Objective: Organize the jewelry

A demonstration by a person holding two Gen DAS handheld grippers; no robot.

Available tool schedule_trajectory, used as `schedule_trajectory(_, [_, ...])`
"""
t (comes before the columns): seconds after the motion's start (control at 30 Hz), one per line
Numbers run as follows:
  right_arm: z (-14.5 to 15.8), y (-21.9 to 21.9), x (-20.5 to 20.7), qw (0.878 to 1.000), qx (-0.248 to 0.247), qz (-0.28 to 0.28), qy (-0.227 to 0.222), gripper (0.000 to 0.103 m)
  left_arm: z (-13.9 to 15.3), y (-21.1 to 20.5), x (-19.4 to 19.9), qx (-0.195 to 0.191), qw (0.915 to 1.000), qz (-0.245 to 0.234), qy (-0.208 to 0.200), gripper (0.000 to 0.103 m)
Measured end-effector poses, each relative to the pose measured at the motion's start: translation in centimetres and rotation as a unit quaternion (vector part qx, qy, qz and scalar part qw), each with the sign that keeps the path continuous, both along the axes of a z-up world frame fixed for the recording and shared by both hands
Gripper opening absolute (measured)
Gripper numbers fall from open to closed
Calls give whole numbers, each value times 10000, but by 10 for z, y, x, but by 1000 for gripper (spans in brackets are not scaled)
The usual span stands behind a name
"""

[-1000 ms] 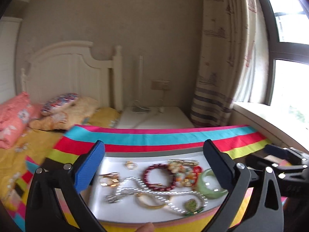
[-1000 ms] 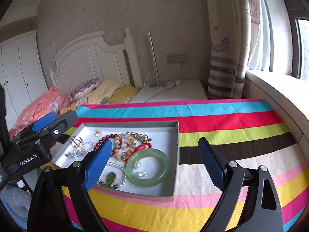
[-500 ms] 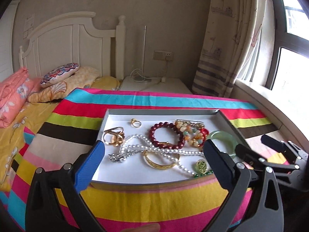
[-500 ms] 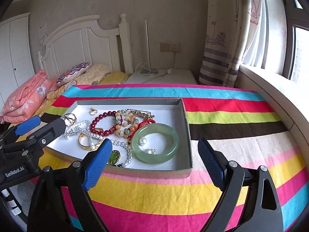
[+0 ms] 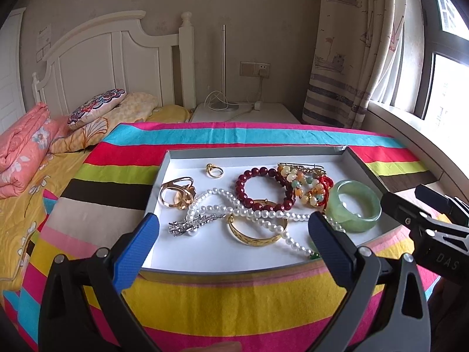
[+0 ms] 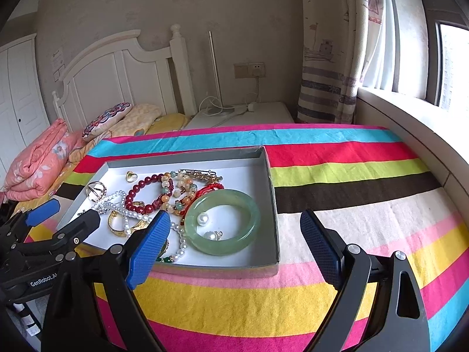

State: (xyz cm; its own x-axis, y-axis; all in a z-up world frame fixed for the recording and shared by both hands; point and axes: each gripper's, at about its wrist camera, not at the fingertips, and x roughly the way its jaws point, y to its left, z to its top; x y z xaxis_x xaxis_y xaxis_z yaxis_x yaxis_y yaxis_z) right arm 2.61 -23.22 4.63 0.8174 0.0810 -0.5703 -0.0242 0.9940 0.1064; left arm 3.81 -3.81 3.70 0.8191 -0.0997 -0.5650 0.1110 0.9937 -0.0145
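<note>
A grey box [image 5: 366, 173] with a white floor sits on the striped cloth and holds tangled jewelry: a green jade bangle [image 5: 353, 209] [image 6: 223, 222], a dark red bead bracelet [image 5: 263, 189] [image 6: 143, 190], a white pearl necklace [image 5: 252, 212], a gold bangle [image 5: 258, 234], gold rings [image 5: 177, 195] and a small gold ring [image 5: 214, 170]. My left gripper [image 5: 234, 243] is open and empty above the box's near edge. My right gripper [image 6: 234, 243] is open and empty over the box's near right corner.
The striped cloth [image 6: 351, 176] extends to the right of the box. A bed with pillows [image 5: 96, 108] and a pink quilt [image 5: 20, 152] lies left. A nightstand [image 5: 243, 111], a curtain [image 5: 346, 58] and a window sill [image 6: 410, 123] stand behind and right.
Both grippers have come forward and tilted down toward the box, which now looks larger and nearer in both views. Both stay open and empty.
</note>
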Motion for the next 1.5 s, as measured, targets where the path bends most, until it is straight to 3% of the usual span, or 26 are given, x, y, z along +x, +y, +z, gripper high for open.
schedule_trajectory(1.5, [-2,5,-1,9999,-88,58,76,87,1,0,0,-22,10000,29,32,101])
